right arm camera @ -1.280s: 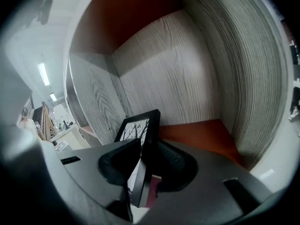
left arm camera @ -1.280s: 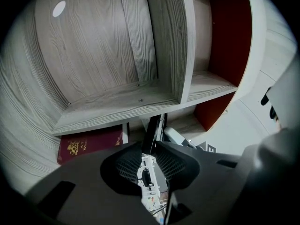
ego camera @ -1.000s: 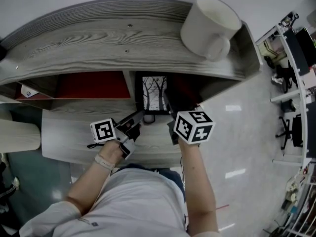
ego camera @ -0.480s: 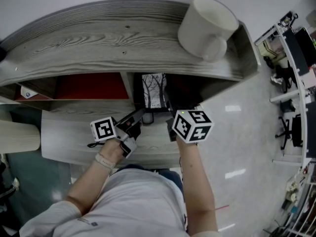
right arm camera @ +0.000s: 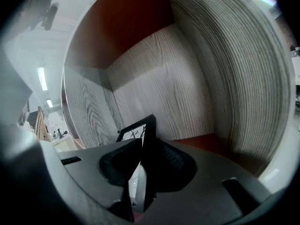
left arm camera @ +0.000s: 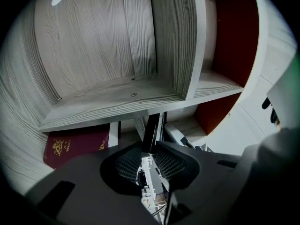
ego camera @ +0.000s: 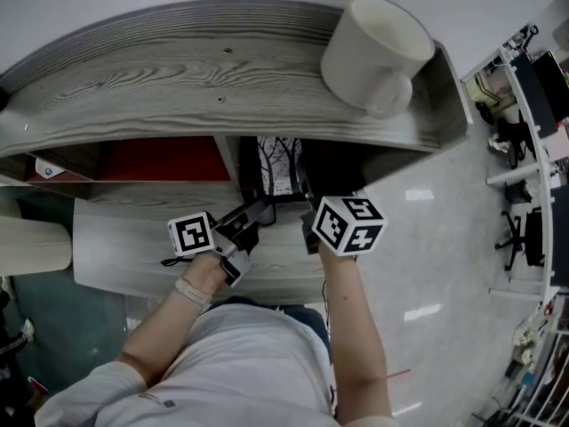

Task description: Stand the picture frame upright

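Note:
A black picture frame (ego camera: 279, 167) with a bare-tree print stands tilted in the middle shelf compartment, its lower edge toward me. My left gripper (ego camera: 257, 212) holds its lower left side. In the left gripper view the frame's black edge (left arm camera: 151, 129) runs edge-on between the ribbed pads (left arm camera: 129, 162), which press on it. My right gripper (ego camera: 306, 205) holds the lower right side. In the right gripper view the frame (right arm camera: 140, 136) rises out of the shut jaws, its print facing left.
A large white mug (ego camera: 378, 47) sits on the shelf's grey wooden top (ego camera: 178, 69). A red panel (ego camera: 164, 160) backs the left compartment. A dark red booklet (left arm camera: 75, 146) lies under the shelf board. A vertical divider (left arm camera: 176, 41) stands just right of the frame.
The frame has tipped up more steeply and moved slightly deeper into the compartment. Both grippers followed it a little forward, still holding it.

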The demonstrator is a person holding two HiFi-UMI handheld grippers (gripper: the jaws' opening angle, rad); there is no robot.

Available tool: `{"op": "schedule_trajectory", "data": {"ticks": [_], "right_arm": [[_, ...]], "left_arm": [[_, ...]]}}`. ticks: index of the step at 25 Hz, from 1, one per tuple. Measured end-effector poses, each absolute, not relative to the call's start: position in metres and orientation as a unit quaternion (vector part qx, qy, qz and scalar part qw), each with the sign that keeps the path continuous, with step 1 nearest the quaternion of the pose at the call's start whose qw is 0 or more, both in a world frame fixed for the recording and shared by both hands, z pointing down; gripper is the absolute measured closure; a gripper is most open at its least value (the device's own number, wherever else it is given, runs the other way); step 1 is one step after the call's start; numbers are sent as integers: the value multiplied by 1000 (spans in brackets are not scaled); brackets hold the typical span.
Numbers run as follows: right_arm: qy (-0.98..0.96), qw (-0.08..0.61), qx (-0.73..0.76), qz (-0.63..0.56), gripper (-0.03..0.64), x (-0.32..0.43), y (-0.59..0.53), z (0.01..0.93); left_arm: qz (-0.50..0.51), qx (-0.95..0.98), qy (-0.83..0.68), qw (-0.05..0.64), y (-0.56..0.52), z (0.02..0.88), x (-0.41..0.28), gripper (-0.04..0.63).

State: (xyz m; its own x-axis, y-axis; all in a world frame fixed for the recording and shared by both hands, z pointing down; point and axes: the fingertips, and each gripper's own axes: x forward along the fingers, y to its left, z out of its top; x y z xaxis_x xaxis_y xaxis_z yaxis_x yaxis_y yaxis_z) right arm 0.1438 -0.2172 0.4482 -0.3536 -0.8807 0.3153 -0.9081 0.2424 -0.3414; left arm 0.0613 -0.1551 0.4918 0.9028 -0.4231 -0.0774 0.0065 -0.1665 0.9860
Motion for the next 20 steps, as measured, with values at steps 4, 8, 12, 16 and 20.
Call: {"op": "schedule_trajectory", "data": {"ticks": [4,8,12,16,20], "right_arm": [[-786,31,567,245,523,147,-214,454],[-785,34,565,252,520,150,-210,460],[-784,61,566,246,517,152,-208,464],[-785,88,562,246,512,153,-207,467],[-788,94,550,262,488,153,-209,464]], "left_arm": [[-165,748,-145,626,-154,495,60,505],[-145,757,-151,619,-151,501,58,506],[-123,763,-167,612,-150,509,55,507],[-100,775,-184,596,-151,514,49,511],[-117,769,-166,607,-149,507,50,511]]}}
